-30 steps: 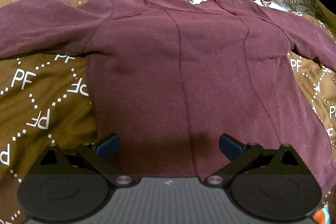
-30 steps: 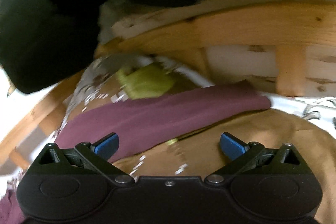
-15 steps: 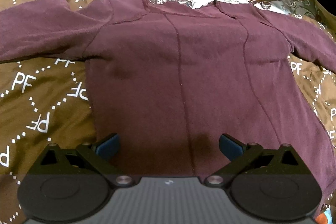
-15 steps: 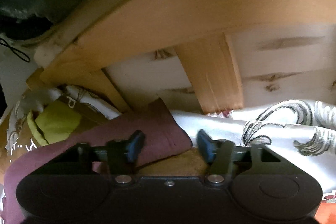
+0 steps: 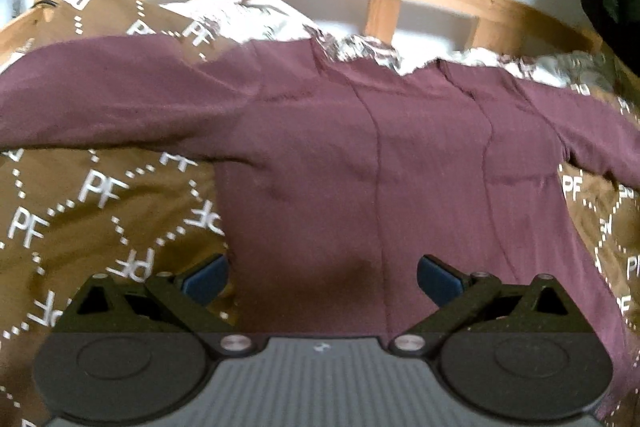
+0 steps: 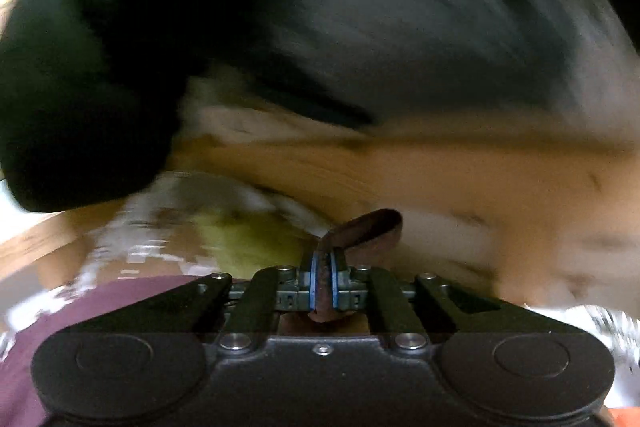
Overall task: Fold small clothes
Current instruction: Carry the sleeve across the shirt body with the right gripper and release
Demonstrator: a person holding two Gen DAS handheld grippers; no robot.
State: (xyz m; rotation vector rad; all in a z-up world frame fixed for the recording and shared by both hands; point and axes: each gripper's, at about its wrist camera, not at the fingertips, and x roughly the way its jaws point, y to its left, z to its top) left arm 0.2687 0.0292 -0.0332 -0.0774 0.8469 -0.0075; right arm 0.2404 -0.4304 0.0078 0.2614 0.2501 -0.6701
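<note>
Shirt [image 5: 380,155] sleeve cuff [image 6: 362,231] pinched between right gripper [image 6: 324,281] fingers.

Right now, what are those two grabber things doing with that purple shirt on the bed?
A person is starting to fold a purple shirt that lies spread flat on a brown blanket. The right gripper is shut on the end of one sleeve and holds it pinched between its blue pads. That view is very blurred. The left gripper hangs open over the bottom of the shirt, holding nothing. No fold shows in the body of the shirt.
</note>
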